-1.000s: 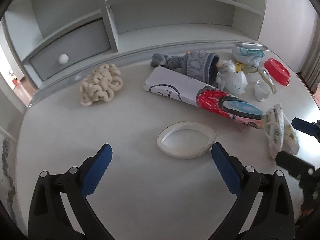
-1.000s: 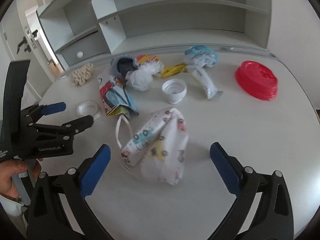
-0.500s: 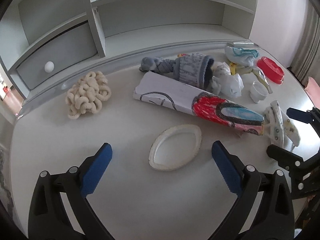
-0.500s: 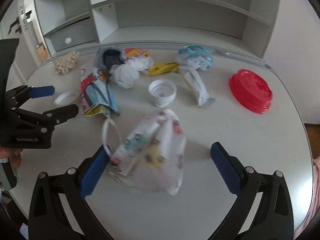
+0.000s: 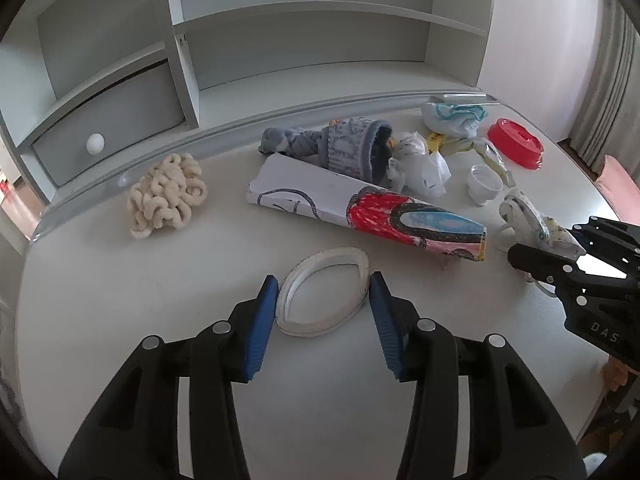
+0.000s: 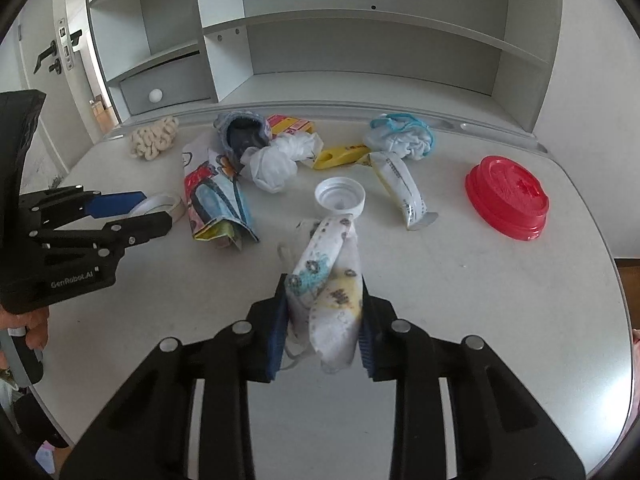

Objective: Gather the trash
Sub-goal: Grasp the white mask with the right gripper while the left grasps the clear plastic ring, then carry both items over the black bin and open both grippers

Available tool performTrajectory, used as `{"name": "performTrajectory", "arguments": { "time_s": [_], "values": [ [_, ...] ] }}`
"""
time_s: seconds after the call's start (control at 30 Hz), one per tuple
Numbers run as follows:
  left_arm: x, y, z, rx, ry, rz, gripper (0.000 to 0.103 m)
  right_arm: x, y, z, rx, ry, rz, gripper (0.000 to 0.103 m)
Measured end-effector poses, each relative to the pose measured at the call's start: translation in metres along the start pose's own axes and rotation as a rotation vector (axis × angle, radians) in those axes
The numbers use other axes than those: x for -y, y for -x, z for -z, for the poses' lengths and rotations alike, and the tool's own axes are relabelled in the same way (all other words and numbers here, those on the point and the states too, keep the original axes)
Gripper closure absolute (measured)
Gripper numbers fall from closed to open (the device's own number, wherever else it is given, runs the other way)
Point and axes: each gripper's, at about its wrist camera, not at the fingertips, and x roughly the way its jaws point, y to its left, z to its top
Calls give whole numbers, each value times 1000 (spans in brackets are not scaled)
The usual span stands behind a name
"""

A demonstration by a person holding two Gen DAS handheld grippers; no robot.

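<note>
Trash pickup: both grippers have just been closing on light stuff.
Right gripper (image 6: 323,330) is squeezing the soft, crumpled face mask (image 6: 328,280) mid-body; left gripper (image 5: 323,316) is pinching the thin, bendy tape ring (image 5: 323,295) across its rim.

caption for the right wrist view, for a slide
Right gripper has just closed on a patterned face mask on the cluttered white desk.

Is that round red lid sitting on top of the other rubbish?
No, the red lid lies alone on the bare table, apart from the pile.
</note>
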Motion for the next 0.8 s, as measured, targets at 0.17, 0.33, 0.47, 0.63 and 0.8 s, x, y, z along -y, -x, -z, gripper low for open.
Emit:
{"name": "performTrajectory", "arguments": {
  "time_s": [0.17,0.33,0.47,0.63,0.8],
  "values": [
    [2,10,-1,17,10,15,58,8,2,2,9,-48,-44,81],
    [4,22,-5,45,4,6,57,1,8,6,50,-22,-13,84],
    [7,28,-5,53,-4,5,57,6,9,6,57,-45,-34,84],
    [13,36,-4,64,-9,6,57,1,15,9,85,-22,-13,84],
    [28,51,-8,91,-35,26,58,10,23,11,104,-54,-51,84]
  ]
}}
